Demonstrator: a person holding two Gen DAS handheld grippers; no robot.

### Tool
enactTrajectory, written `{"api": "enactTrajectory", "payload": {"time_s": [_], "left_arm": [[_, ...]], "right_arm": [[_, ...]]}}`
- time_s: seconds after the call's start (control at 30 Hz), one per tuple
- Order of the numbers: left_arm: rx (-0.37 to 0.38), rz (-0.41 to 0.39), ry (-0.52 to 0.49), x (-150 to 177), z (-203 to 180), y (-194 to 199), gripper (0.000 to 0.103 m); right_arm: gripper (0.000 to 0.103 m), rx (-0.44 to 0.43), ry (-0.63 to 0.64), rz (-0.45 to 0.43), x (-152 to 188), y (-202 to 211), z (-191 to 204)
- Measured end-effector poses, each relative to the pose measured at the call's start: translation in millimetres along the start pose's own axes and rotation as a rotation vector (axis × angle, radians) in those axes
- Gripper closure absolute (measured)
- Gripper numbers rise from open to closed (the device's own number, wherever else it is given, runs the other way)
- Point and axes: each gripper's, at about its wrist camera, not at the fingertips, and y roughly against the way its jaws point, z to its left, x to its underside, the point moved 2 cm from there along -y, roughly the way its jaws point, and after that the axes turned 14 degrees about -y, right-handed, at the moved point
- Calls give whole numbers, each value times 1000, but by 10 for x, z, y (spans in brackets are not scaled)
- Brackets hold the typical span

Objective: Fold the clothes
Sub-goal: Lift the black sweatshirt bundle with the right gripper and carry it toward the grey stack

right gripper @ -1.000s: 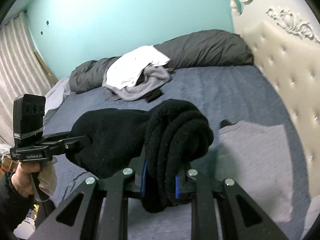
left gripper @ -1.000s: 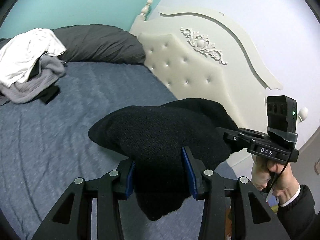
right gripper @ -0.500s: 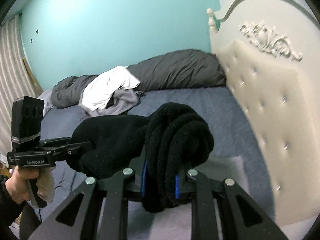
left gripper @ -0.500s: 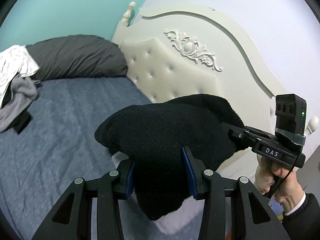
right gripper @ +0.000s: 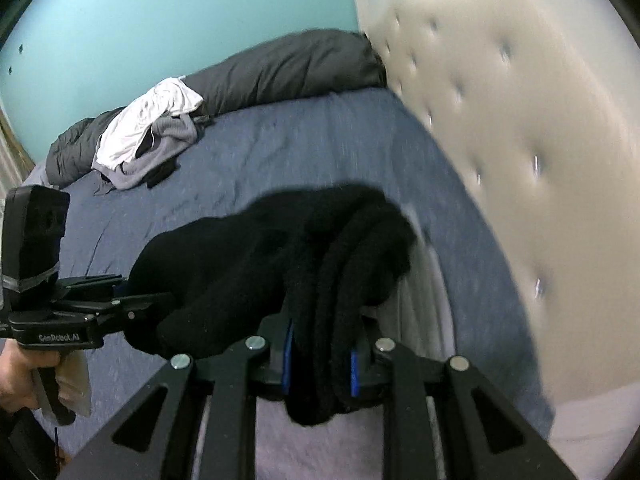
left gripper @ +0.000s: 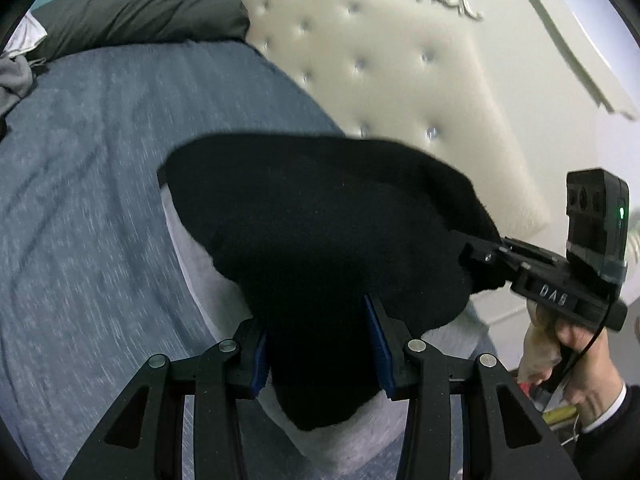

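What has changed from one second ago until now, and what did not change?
Both hand-held grippers carried the folded black garment toward the headboard and lower, over a light grey folded cloth. Unchanged: left hand-held gripper and right hand-held gripper stay clamped on it.

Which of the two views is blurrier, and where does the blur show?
Right wrist view: blurrier, the headboard smeared with streaked tufts, the sheet softer too. Left wrist view: milder smear on the sheet; headboard tufts fairly crisp. Both: the black garment shows almost no detail, and the fisheye bends edges.
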Motion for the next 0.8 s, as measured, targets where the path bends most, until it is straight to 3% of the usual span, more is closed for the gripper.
{"api": "enactTrajectory", "payload": {"time_s": [0.47,0.67,0.8], "left_arm": [[106,92,91,-85,-240,171,58],[144,197,164,234,-202,10,58],[114,197,144,369,-192,12,52]], "right_arm": [[84,-67,-165,156,-52,275,-255],[84,-41,-218,282,106,185,-361],[81,-7,-153,256,302,122,-361]]}}
